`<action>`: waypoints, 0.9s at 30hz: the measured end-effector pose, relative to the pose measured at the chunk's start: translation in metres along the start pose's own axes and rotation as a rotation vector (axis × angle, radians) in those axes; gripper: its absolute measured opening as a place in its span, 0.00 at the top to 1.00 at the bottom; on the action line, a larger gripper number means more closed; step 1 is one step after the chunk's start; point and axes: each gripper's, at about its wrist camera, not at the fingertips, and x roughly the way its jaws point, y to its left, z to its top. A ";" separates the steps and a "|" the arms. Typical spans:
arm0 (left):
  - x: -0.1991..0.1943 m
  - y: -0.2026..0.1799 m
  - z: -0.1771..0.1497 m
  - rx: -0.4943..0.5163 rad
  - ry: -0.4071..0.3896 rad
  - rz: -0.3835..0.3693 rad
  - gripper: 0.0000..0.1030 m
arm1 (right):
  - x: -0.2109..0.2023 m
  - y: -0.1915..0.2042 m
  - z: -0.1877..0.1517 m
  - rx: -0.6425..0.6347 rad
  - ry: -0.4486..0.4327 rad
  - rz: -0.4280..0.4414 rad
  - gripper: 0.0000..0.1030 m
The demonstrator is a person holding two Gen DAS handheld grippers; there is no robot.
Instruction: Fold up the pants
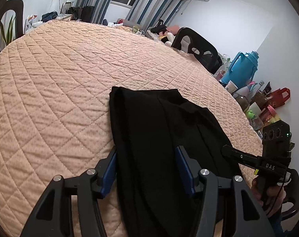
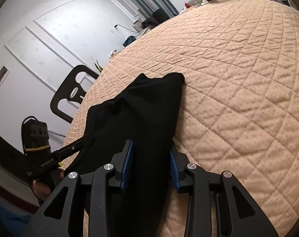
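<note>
Black pants (image 1: 155, 134) lie bunched on the peach quilted table cover (image 1: 60, 79), near its front edge. My left gripper (image 1: 147, 154) is open, its blue pads (image 1: 110, 169) on either side of the cloth, which runs between them. My right gripper (image 2: 151, 154) is open too, straddling the same pants (image 2: 141, 114) from the other side. Each gripper shows in the other's view: the right one in the left wrist view (image 1: 226, 150) at the pants' right edge, the left one in the right wrist view (image 2: 88, 138) at their left edge.
Black chairs (image 1: 196, 47) (image 2: 74, 90) stand at the table's sides. A blue thermos jug (image 1: 242, 67), cups and bags crowd the floor by the right wall. Clutter lines the far table edge (image 1: 161, 31).
</note>
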 end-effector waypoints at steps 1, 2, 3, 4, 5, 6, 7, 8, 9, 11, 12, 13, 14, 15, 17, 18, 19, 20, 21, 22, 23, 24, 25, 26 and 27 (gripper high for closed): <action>0.000 -0.001 -0.001 0.003 -0.002 0.004 0.43 | 0.000 0.000 0.000 0.000 -0.002 0.000 0.66; -0.001 -0.002 -0.002 0.009 -0.005 0.013 0.43 | 0.000 0.000 0.000 0.000 -0.003 0.000 0.66; -0.002 -0.002 -0.003 0.014 -0.007 0.017 0.44 | 0.000 0.000 -0.001 0.002 -0.004 0.000 0.66; -0.003 -0.001 -0.004 0.013 -0.007 0.018 0.46 | -0.001 0.000 -0.002 0.003 -0.004 0.000 0.66; -0.004 -0.002 -0.005 0.013 -0.004 0.021 0.47 | -0.001 0.000 -0.003 0.002 -0.003 -0.004 0.66; -0.005 -0.001 -0.006 0.015 -0.003 0.023 0.47 | -0.003 0.001 -0.004 -0.003 -0.002 -0.010 0.66; -0.005 -0.002 -0.006 0.017 -0.004 0.025 0.48 | -0.004 0.002 -0.005 -0.010 -0.001 -0.017 0.66; -0.005 -0.002 -0.007 0.021 -0.006 0.029 0.48 | -0.004 0.002 -0.005 -0.013 0.000 -0.020 0.66; -0.005 -0.003 -0.007 0.027 -0.007 0.034 0.48 | -0.004 0.002 -0.006 -0.015 -0.001 -0.024 0.66; -0.003 -0.003 -0.005 0.037 -0.004 0.035 0.48 | -0.002 0.002 -0.005 -0.016 -0.002 -0.024 0.66; -0.001 -0.005 -0.003 0.043 -0.003 0.035 0.48 | -0.001 0.001 -0.003 -0.015 -0.002 -0.027 0.67; 0.000 -0.005 -0.002 0.051 -0.003 0.036 0.49 | 0.001 0.002 -0.001 -0.018 -0.003 -0.032 0.67; 0.001 -0.006 -0.001 0.057 -0.003 0.037 0.55 | 0.002 0.004 0.001 -0.025 -0.004 -0.039 0.69; 0.000 -0.008 0.000 0.064 -0.001 0.028 0.59 | 0.005 0.007 0.002 -0.038 -0.006 -0.059 0.73; -0.004 -0.015 0.001 0.090 -0.010 0.029 0.69 | 0.006 0.014 0.003 -0.059 -0.013 -0.081 0.82; -0.006 -0.018 0.001 0.106 -0.016 0.036 0.70 | 0.004 0.018 0.004 -0.076 -0.021 -0.086 0.84; -0.009 -0.021 0.002 0.118 -0.022 0.036 0.74 | 0.002 0.022 0.005 -0.088 -0.028 -0.089 0.85; -0.012 -0.023 0.004 0.124 -0.027 0.031 0.75 | -0.001 0.026 0.006 -0.097 -0.036 -0.086 0.85; -0.015 -0.024 0.007 0.126 -0.030 0.024 0.75 | -0.004 0.030 0.008 -0.105 -0.045 -0.077 0.85; -0.018 -0.025 0.010 0.128 -0.036 0.018 0.76 | -0.006 0.034 0.011 -0.114 -0.053 -0.067 0.86; -0.021 -0.025 0.014 0.133 -0.044 0.013 0.76 | -0.009 0.037 0.013 -0.124 -0.061 -0.056 0.86; -0.024 -0.025 0.019 0.135 -0.054 0.012 0.76 | -0.011 0.043 0.017 -0.139 -0.070 -0.048 0.86; -0.026 -0.023 0.024 0.136 -0.063 0.012 0.76 | -0.012 0.048 0.021 -0.154 -0.078 -0.044 0.86; -0.029 -0.022 0.030 0.137 -0.073 0.010 0.76 | -0.012 0.052 0.026 -0.164 -0.086 -0.037 0.86; -0.031 -0.019 0.037 0.133 -0.081 0.008 0.76 | -0.011 0.054 0.030 -0.170 -0.090 -0.029 0.86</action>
